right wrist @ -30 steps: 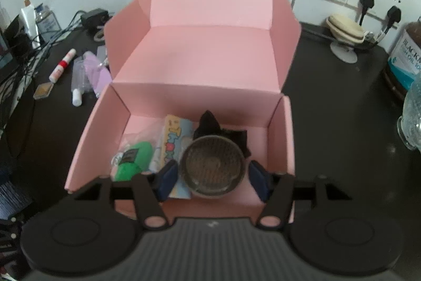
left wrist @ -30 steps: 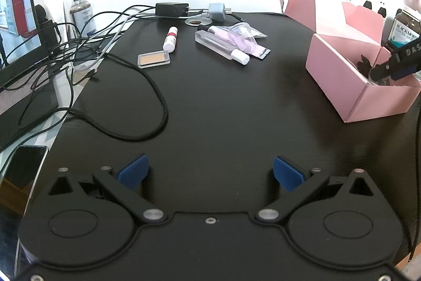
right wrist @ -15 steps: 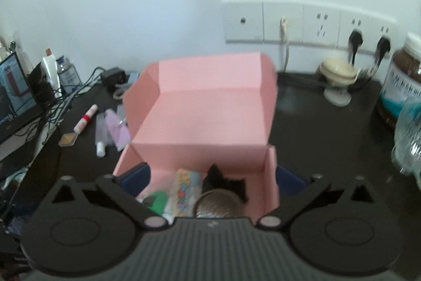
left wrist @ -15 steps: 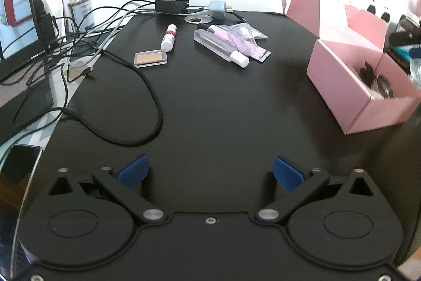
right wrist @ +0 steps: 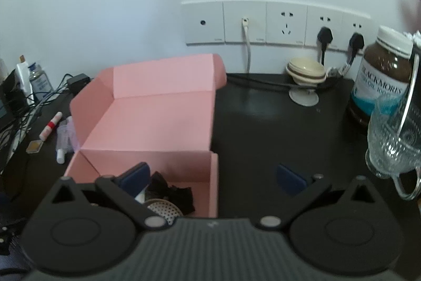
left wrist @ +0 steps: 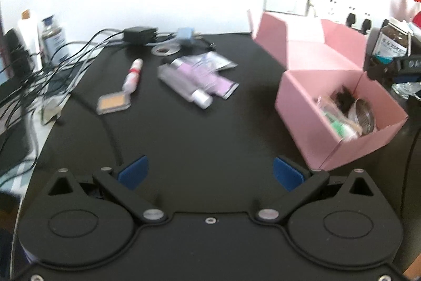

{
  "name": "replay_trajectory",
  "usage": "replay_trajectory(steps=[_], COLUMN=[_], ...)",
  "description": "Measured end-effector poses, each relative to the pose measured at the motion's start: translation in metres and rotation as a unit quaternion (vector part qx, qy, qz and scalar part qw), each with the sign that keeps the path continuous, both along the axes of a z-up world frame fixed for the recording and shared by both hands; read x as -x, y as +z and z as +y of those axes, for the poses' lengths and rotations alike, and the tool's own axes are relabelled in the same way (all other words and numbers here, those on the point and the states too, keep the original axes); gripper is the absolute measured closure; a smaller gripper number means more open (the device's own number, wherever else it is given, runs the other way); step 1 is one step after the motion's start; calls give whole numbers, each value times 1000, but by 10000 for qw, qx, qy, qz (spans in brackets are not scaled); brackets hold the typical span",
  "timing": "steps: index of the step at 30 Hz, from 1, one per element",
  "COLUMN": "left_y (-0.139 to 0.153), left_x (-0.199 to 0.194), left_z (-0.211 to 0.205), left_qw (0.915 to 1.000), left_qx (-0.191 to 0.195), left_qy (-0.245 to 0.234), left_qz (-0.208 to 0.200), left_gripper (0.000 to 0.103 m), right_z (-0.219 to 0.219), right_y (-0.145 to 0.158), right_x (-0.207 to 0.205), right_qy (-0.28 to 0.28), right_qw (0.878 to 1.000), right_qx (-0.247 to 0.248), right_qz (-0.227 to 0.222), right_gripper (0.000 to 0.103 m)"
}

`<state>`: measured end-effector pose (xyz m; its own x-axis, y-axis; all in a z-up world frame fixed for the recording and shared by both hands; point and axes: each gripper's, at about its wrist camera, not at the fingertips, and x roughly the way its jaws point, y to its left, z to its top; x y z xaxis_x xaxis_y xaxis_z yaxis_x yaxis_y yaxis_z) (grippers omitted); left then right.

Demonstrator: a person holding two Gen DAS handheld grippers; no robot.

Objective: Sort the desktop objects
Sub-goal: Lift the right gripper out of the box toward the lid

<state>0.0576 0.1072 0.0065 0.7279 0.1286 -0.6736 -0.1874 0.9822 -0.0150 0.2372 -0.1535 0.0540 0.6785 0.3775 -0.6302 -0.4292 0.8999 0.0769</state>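
Note:
A pink cardboard box [left wrist: 313, 107] [right wrist: 147, 123] stands open on the black desk, its lid folded back. Inside lie a round metal mesh disc [left wrist: 364, 116] [right wrist: 164, 208], a black cloth piece [right wrist: 172, 191] and a green packet [left wrist: 339, 128]. My right gripper [right wrist: 213, 177] is open above the box's near right corner, with nothing between its fingers. My left gripper [left wrist: 209, 171] hangs open over bare desk. Further back lie a red-banded white tube [left wrist: 133, 75], a tan compact [left wrist: 113, 103], a clear tube [left wrist: 184, 86] and purple sachets [left wrist: 208, 75].
Tangled black cables [left wrist: 44, 70], a charger [left wrist: 139, 34] and bottles [left wrist: 54, 40] crowd the left edge. Right of the box stand a brown supplement jar [right wrist: 381, 80], a clear glass mug [right wrist: 394, 138] and a cream dish on a stand [right wrist: 305, 70], under wall sockets [right wrist: 276, 23].
The right gripper let go of the metal mesh disc, which now lies in the box, and drew back and to the right. The left gripper shifted, bringing the box closer in its view.

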Motion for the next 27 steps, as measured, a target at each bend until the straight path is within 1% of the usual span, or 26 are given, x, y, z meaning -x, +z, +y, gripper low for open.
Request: replay_trajectory(steps=[7,11,14,18,22,25,27], left_y=[10,15,20,21,16,10,6], left_x=[-31,-41,-44,-49,-54,-57,-59], left_z=[-24,-34,-40,-45,-54,-61,-66], left_qw=[9991,9987,9981,9980,9983,9982,9979], left_qx=[3,11,-96,129,-5,-14,-135], left_qy=[-370,-430,-435,-506,-538,-591,-638], left_qz=[-191,-290,-427,-351,-219,-100,0], left_gripper=[0,0,0,0,0,0,0], right_z=[-5,-8,-9,-11,-11,-12,-12], right_y=[-12,-18,-21,-24,-27,-28,-30], right_x=[-6,-8,-9,-9,-11,-12,-12], right_qy=[72,125,208,340,440,499,552], right_qw=[9993,9979,9966,9942,9921,9900,9883], right_qx=[-152,-288,-381,-526,-620,-692,-724], right_qz=[325,558,702,870,997,1124,1224], right_gripper=[1,1,1,1,1,1,1])
